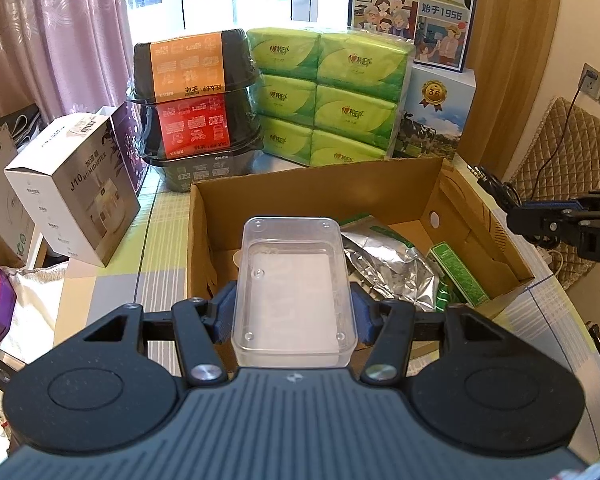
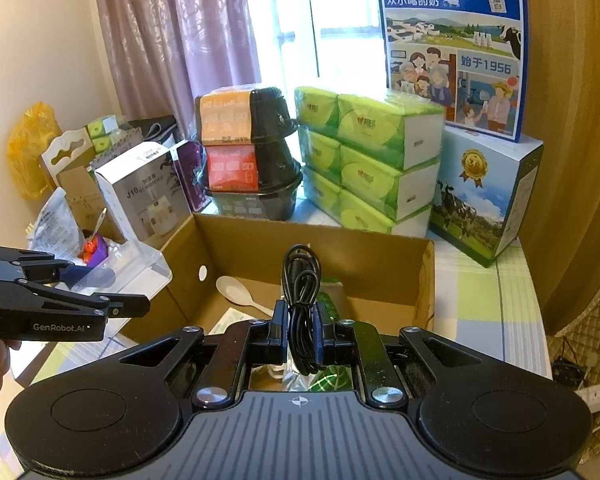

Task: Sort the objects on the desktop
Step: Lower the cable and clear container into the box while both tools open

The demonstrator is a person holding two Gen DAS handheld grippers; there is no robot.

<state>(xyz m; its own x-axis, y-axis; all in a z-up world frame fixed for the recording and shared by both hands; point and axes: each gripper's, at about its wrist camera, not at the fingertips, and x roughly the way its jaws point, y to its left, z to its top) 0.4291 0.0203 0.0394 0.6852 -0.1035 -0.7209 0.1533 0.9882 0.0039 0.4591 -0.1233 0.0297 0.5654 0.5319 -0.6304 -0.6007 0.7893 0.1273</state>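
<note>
Right, my left tongs [image 1: 293,312] are clamping a clear tub [image 1: 292,284] over the carton [image 1: 316,188]. My right tongs [image 2: 299,330] are pinching a black cable [image 2: 300,300], hiding the packets beneath.

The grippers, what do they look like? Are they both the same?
They look alike. The left gripper and right gripper each have black linkage arms, blue finger pads, silver bolts, two round black discs and a ribbed grey body with a crosshair mark. White "GenRobot.AI" lettering marks the left one's side.
</note>
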